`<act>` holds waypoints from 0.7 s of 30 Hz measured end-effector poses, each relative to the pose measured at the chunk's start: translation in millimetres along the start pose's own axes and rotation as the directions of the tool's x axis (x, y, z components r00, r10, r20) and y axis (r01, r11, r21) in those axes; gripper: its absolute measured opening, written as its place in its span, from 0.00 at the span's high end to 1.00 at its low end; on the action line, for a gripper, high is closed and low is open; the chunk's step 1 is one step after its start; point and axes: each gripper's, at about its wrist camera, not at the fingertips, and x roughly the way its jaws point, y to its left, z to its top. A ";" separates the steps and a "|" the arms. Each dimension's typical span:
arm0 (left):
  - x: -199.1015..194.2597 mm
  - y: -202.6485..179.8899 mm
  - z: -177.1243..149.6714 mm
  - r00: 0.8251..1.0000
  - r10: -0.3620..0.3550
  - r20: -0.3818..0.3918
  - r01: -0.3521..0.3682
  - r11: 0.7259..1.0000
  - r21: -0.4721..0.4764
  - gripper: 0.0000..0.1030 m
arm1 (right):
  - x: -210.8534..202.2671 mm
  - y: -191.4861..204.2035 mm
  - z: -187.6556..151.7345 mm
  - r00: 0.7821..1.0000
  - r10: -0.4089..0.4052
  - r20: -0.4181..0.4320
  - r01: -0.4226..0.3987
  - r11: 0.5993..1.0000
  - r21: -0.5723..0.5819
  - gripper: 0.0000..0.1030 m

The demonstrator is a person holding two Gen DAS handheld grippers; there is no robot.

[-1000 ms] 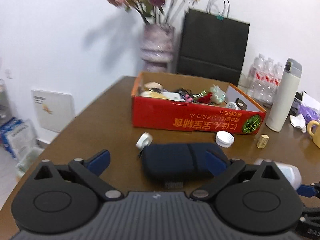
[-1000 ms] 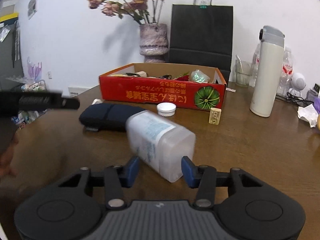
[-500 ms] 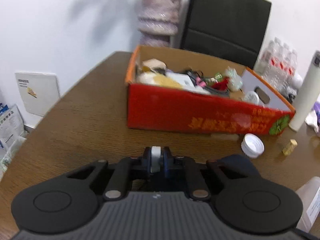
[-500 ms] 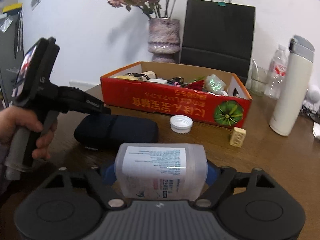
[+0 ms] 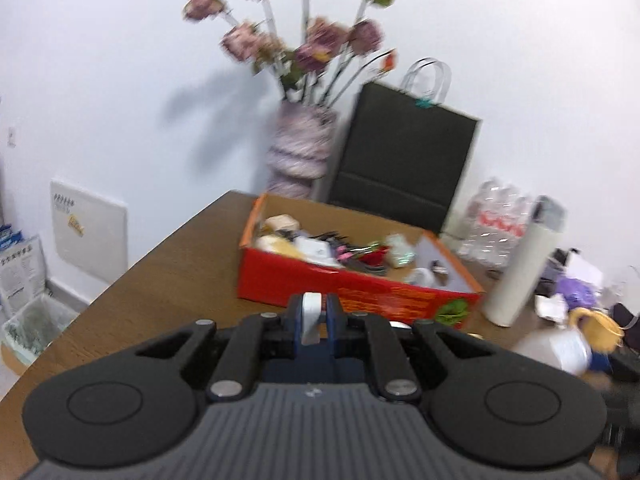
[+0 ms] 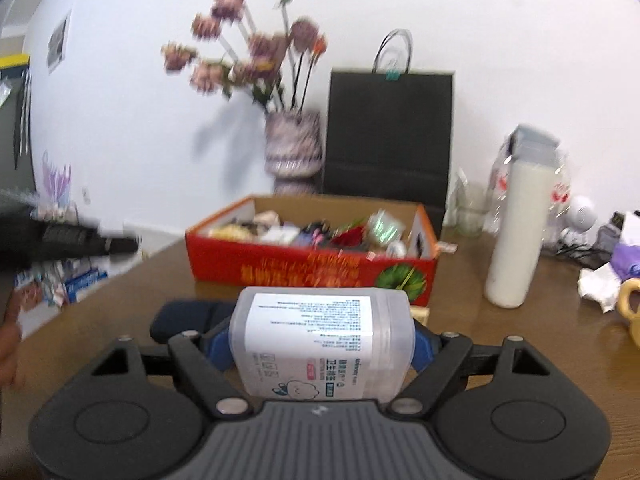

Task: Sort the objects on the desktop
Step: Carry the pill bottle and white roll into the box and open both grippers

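Desktop clutter fills the red box [image 6: 312, 270] on the tabletop [image 6: 500, 344]. Right gripper [image 6: 322, 344] jaws clamp a clear labelled plastic container [image 6: 324, 340], held sideways. Left gripper [image 5: 311, 318] jaws, having just closed, pinch a small white object [image 5: 310, 316] before the box.

Left tongs [image 5: 311, 317] pinching small white roll [image 5: 310, 312]

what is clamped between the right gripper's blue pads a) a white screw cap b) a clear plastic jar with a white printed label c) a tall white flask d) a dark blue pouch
b: the right gripper has its pads pressed on both sides of the clear plastic jar with a white printed label.
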 end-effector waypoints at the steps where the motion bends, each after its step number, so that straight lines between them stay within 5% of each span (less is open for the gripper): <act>1: -8.3 -6.1 1.7 1.000 -0.009 0.016 0.009 1.000 0.016 0.88 | -7.7 -2.7 7.0 1.000 0.002 0.025 -0.002 1.000 0.001 0.21; 5: -26.6 -24.0 20.5 0.993 -0.077 0.086 0.071 0.995 0.065 0.88 | -23.1 -6.8 41.0 0.995 -0.006 0.096 0.012 0.998 -0.058 0.21; 9: -1.7 -33.8 39.3 0.986 -0.157 0.046 0.153 0.985 0.079 0.88 | -1.2 -12.0 86.7 0.996 0.021 0.088 -0.014 0.996 -0.084 0.21; 15: 102.5 -24.4 86.7 0.975 -0.200 -0.095 0.203 0.979 0.017 0.88 | 125.8 -21.0 144.5 0.983 0.083 -0.162 -0.081 0.997 0.022 0.21; 18: 160.3 -11.3 104.1 0.971 -0.178 -0.158 0.172 0.984 -0.051 0.88 | 195.4 -32.0 148.8 0.943 0.094 -0.319 -0.064 0.993 0.101 0.21; 21: 211.8 -9.7 109.9 0.960 -0.144 -0.241 0.131 0.989 -0.067 0.88 | 258.3 -48.2 139.2 0.869 0.175 -0.463 -0.051 0.962 0.268 0.21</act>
